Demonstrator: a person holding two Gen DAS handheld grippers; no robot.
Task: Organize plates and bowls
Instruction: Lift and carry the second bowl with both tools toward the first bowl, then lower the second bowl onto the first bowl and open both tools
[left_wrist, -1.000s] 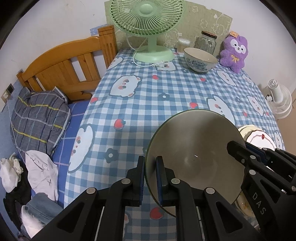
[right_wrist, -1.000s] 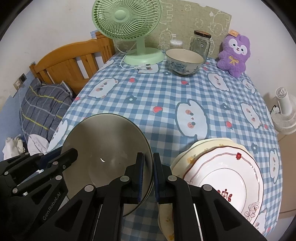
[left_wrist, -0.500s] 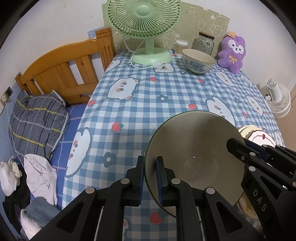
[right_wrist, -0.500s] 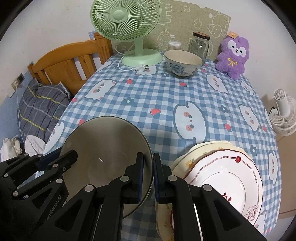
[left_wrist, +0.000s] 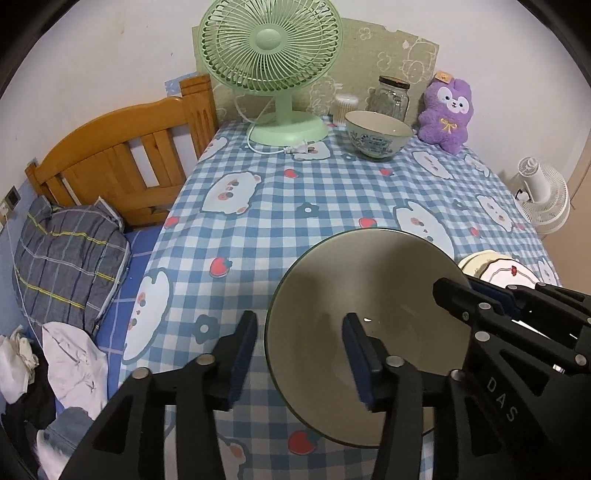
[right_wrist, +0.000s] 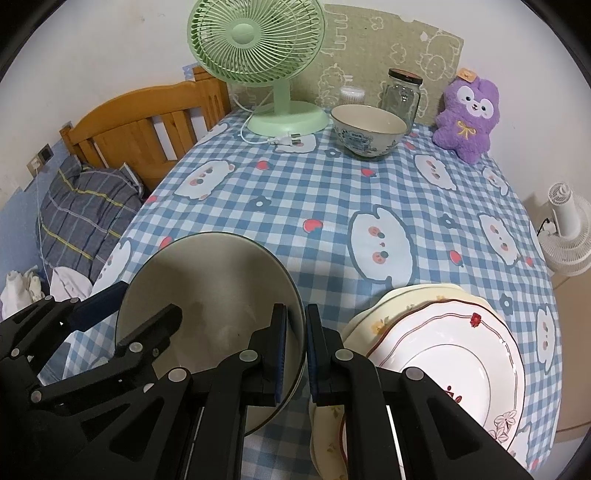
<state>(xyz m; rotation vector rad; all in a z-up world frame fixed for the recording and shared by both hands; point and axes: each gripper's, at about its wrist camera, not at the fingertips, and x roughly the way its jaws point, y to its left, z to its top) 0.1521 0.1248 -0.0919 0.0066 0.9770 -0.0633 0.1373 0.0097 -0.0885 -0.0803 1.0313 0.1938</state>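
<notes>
Left wrist: grey bowl (left_wrist: 369, 295) interior bare.

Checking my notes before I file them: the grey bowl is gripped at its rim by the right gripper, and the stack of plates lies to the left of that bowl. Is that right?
Not quite. The right gripper does clamp the grey bowl at its rim, but the stack of plates lies to the right of that bowl, not the left. The right wrist view shows it.
</notes>
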